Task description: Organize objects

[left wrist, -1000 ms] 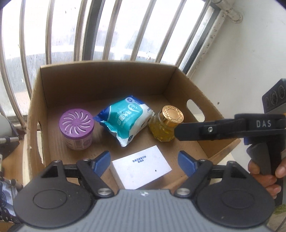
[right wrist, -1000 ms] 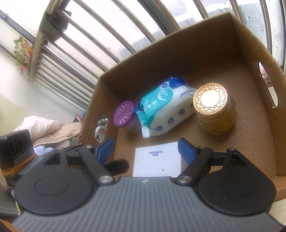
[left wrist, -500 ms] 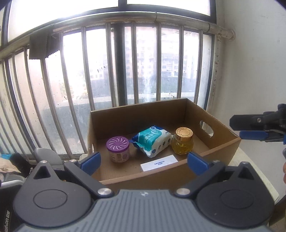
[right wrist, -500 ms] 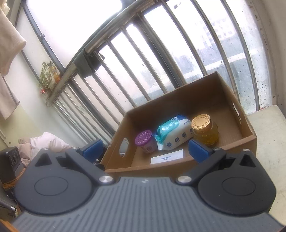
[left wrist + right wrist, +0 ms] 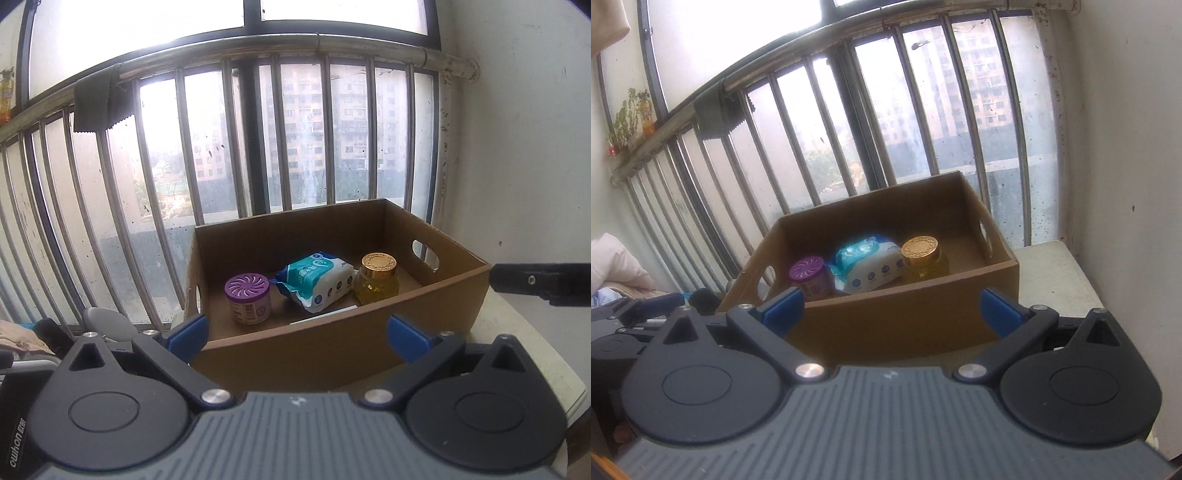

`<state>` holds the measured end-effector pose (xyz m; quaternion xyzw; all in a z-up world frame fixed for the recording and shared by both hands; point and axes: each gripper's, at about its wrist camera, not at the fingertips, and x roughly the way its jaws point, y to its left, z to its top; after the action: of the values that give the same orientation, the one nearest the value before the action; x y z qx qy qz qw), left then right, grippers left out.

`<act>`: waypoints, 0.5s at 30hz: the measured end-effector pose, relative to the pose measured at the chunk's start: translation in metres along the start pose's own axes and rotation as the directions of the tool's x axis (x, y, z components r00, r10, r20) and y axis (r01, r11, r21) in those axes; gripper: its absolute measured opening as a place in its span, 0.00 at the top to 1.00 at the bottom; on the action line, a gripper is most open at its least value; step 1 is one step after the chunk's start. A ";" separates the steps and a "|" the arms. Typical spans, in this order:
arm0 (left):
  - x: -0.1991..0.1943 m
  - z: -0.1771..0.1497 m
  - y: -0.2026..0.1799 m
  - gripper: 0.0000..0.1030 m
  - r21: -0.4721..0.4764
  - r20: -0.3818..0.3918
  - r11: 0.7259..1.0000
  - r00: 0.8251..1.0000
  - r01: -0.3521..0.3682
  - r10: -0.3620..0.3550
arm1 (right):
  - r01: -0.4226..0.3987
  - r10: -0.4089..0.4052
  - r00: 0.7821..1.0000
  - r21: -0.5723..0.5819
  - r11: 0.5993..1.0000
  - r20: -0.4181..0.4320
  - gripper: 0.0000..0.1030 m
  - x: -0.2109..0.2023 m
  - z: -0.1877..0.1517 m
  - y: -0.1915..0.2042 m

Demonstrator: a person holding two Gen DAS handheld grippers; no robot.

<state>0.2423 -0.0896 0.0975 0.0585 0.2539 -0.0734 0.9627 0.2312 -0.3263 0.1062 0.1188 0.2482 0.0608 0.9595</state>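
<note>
An open cardboard box (image 5: 343, 350) (image 5: 908, 314) stands on a pale table by the barred window. Inside it, side by side, are a purple-lidded tub (image 5: 246, 297) (image 5: 809, 277), a blue-and-white wipes pack (image 5: 317, 282) (image 5: 870, 266) and a gold-lidded jar of yellow liquid (image 5: 377, 278) (image 5: 923, 258). A sliver of a white card (image 5: 325, 317) shows behind the front wall. My left gripper (image 5: 297, 336) is open and empty, back from the box's front. My right gripper (image 5: 892, 308) is also open and empty, pulled back likewise. Part of the right gripper (image 5: 543, 282) shows at the right edge of the left wrist view.
Metal window bars (image 5: 258, 147) run behind the box, and a white wall (image 5: 524, 147) stands to its right. The pale table (image 5: 1049, 273) extends to the right of the box. Clothes and clutter (image 5: 613, 266) lie at the far left.
Both grippers have drawn back and up out of the box and opened wide. The white card they hovered over now lies on the box floor, mostly hidden by the front wall.
</note>
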 end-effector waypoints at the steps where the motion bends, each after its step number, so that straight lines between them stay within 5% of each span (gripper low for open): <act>1: 0.002 -0.002 0.003 0.00 -0.004 -0.004 1.000 1.000 -0.002 0.002 | 0.053 -0.053 0.999 -0.022 0.998 0.010 0.01 0.002 -0.004 0.003; 6: 0.010 -0.005 0.017 0.00 -0.070 -0.014 0.997 0.999 -0.045 0.044 | 0.217 -0.210 0.976 -0.141 0.966 0.063 0.01 0.012 -0.018 0.023; 15: 0.026 -0.008 0.019 0.00 -0.118 -0.070 0.990 0.995 -0.078 0.070 | 0.183 -0.175 0.983 -0.216 0.959 0.059 0.01 0.031 -0.018 0.043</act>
<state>0.2644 -0.0728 0.0791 0.0119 0.2869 -0.0201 0.9577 0.2467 -0.2756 0.0877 -0.0100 0.2306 -0.0015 0.9730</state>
